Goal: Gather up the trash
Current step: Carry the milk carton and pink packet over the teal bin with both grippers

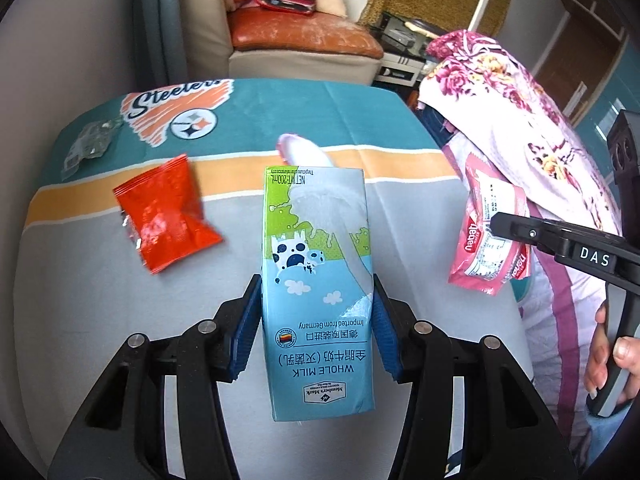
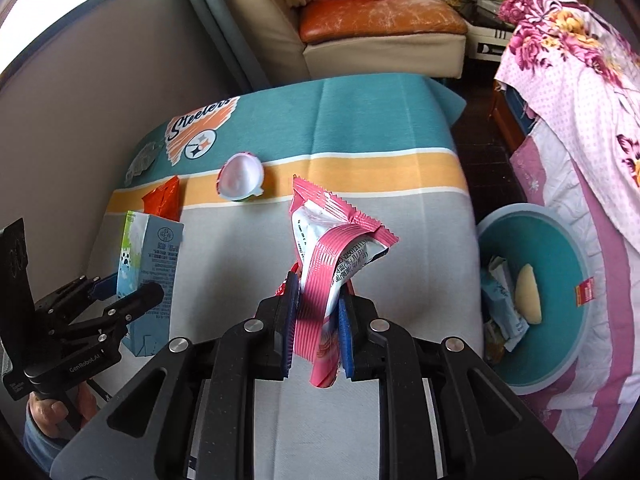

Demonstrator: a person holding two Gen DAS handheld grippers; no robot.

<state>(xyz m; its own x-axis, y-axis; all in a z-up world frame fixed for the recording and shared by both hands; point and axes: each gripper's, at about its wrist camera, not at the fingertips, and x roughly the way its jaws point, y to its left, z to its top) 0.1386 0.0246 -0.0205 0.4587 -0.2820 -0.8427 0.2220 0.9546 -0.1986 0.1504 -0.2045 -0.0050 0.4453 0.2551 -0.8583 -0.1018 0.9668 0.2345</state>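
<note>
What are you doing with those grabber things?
Picking up trash. The left tool is clamped on a milk carton, and the right tool pinches a pink wrapper. An orange packet and a white cup are on the striped cloth. A teal basin beside it already holds some scraps.

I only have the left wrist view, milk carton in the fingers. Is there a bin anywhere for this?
Observer: Yes, a teal basin sits low, right of the table.
Operator: Anything in it?
Observer: A crumpled blue carton and a pale yellow piece.
Operator: What was behind my carton?
Observer: A white cup tipped on its side, on the orange stripe.
</note>
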